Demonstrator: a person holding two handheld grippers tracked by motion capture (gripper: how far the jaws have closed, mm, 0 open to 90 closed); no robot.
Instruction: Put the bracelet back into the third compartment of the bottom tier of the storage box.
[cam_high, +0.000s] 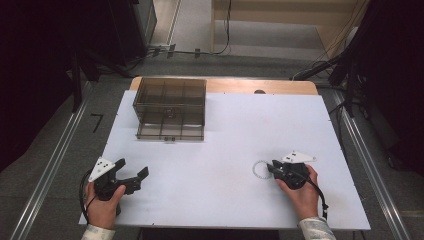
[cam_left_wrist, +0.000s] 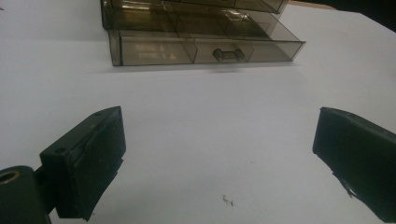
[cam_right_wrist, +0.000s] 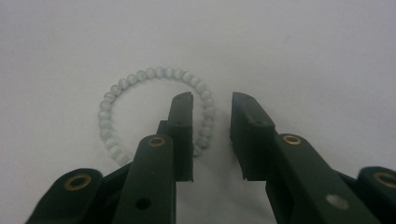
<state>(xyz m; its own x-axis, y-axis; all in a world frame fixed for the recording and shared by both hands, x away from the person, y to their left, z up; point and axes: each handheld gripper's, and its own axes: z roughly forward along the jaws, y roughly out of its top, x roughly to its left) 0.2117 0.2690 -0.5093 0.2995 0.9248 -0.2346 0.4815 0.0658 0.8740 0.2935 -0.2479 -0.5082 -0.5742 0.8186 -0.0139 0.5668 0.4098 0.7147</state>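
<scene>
One bracelet (cam_right_wrist: 154, 116) of pale round beads lies flat on the white table (cam_high: 225, 150), and everything about the next move hangs on how its ring sits against the right gripper (cam_right_wrist: 212, 135). In the right gripper view the near-right arc of the ring passes into the gap between the two black jaws: one jaw stands inside the ring, the other outside it, and the jaws are parted only a little, with bare table between them and nothing clamped. A ring has no long axis to speak of, so what counts is that the bead strand crosses the gap roughly along the jaws' faces, which I judge a fair line for pinching that arc. From above, the bracelet (cam_high: 261, 169) lies just ahead and to the left of the right gripper (cam_high: 272, 167), at its tips, while the left gripper (cam_high: 132, 172) is well apart from it, near the table's left edge. The right hand (cam_high: 300, 192) is plainly the nearer one. The left gripper's jaws stand wide apart and hold nothing; in its own view they frame bare table, with a smoke-tinted clear drawer box (cam_left_wrist: 201, 32) farther off, its lowest drawer drawn out. That box (cam_high: 170, 107) sits at the table's far left, well away from the bracelet.
</scene>
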